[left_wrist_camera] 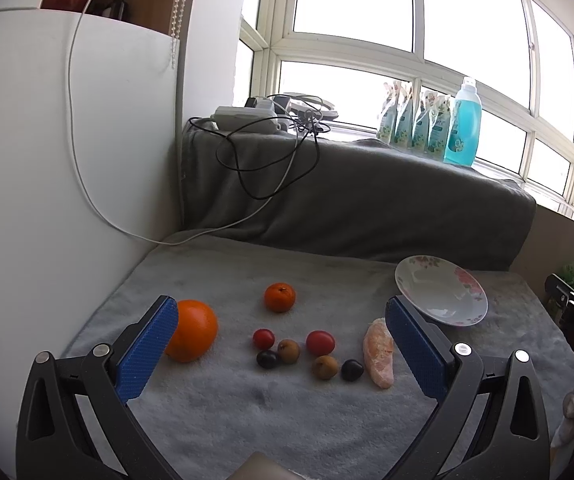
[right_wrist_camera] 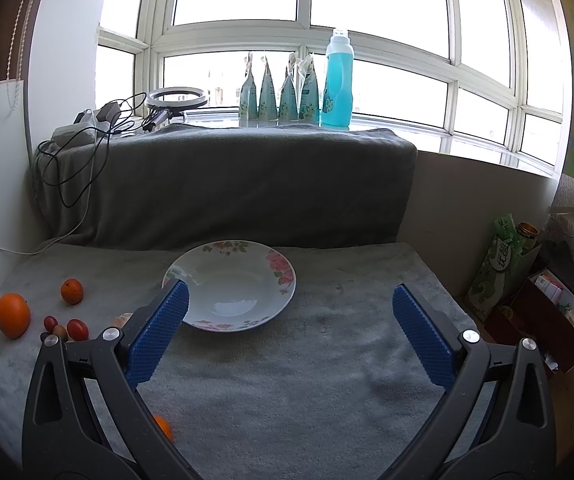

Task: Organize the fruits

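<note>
Left gripper (left_wrist_camera: 281, 322) was spread wide, holding nothing, hovering low over the grey towel (left_wrist_camera: 215, 412); its span framed the fruit cluster at frame centre, probably lining up a first pick. Large orange (left_wrist_camera: 191, 330) sat just beside the left pad (left_wrist_camera: 149, 350); contact unclear. Small mandarin (left_wrist_camera: 279, 297) was behind, and cherry tomatoes (left_wrist_camera: 320, 342) with small brown and dark fruits were mid-frame. Peeled citrus segment (left_wrist_camera: 379, 356) lay beside the right pad. Right gripper (right_wrist_camera: 290, 314) also gaped, empty, aimed at the floral plate (right_wrist_camera: 283, 276), centre frame, bare, likely the collecting spot. No fruit on it yet.
</note>
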A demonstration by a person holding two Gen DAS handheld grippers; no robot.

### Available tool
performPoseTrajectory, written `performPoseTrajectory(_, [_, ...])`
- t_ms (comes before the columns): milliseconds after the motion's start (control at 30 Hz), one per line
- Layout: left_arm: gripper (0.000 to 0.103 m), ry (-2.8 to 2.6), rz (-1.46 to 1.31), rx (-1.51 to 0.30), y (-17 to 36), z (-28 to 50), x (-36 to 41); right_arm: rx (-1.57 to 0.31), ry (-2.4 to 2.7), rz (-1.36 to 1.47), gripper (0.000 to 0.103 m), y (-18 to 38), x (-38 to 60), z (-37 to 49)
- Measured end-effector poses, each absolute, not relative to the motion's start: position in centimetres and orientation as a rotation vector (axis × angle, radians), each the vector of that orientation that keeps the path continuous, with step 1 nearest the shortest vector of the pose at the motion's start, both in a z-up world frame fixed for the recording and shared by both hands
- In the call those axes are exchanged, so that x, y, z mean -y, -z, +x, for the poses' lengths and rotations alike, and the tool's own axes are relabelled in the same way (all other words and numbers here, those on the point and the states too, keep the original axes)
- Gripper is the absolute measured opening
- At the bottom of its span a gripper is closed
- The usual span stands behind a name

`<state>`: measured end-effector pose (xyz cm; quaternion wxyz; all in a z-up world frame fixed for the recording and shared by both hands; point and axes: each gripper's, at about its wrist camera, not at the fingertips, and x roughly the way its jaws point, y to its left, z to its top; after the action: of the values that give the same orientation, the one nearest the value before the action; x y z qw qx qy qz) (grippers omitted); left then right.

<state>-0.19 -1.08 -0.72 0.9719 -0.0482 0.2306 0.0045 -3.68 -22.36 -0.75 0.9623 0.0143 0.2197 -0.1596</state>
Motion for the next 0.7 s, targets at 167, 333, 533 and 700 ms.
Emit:
performPoseTrajectory(167, [0.103, -0.008, -0.099, -0.467, 0.74, -0.18, 1.14, -0.444, 0.324, 0.028, 0.103, 0.77, 22.31, -3.65])
performPoseTrajectory(333, [0.103, -0.007, -0.098, -0.467, 0.71, -0.13, 1.19, -0.445, 0.324, 0.028, 0.103, 0.75, 22.31, -3.63])
performPoseTrajectory(533, [0.103, -0.006, -0.101, -0.468, 0.77, -0.12, 1.25, -0.445, 0.324, 0.029, 0.103, 0.76, 22.31, -3.65])
performPoseTrajectory(700, [0.103, -0.005, -0.102, -0.469, 0.75, -0.09, 1.26, -0.445, 0.323, 0.029, 0.103, 0.8, 22.26, -3.68])
